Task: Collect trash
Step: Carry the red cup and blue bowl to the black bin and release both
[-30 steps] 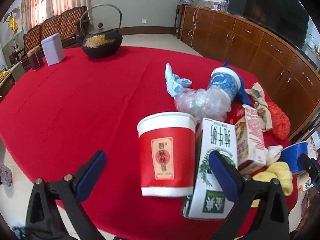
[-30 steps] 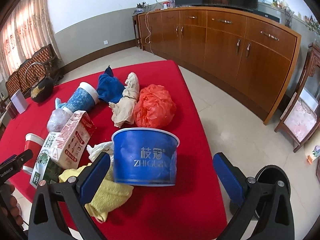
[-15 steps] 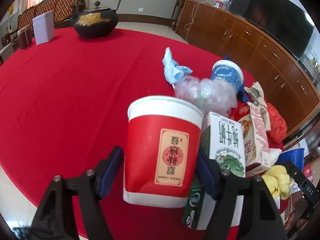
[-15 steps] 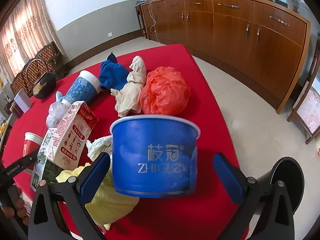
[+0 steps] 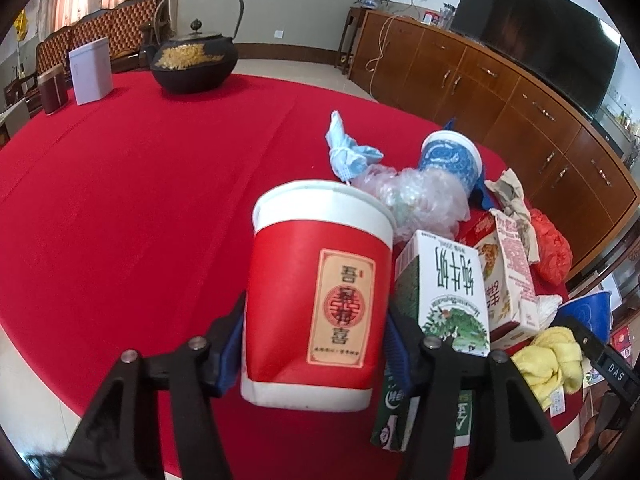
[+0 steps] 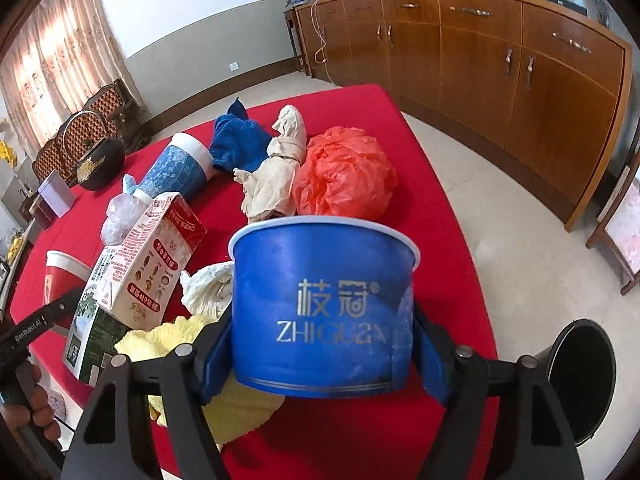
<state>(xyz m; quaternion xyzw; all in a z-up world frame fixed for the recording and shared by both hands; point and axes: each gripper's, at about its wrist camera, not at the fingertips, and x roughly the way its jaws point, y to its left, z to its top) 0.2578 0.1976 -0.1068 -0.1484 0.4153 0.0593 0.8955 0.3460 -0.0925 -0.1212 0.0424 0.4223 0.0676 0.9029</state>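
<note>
Both claws now closed on cups; one second earlier both stood open

Left claw (image 5: 316,340) grips the red cup (image 5: 318,300); right claw (image 6: 320,354) grips the blue bowl (image 6: 324,304). Each sits above the red worktop (image 5: 140,200), long axis upright, rim uppermost, tilted slightly

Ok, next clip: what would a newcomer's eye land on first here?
Two cups fill the foreground: the left gripper clamps a red paper cup, and the right gripper clamps a blue bowl. Behind them, litter is heaped on the red tablecloth, notably an orange plastic bag. A black bin stands on the floor at lower right.
</note>
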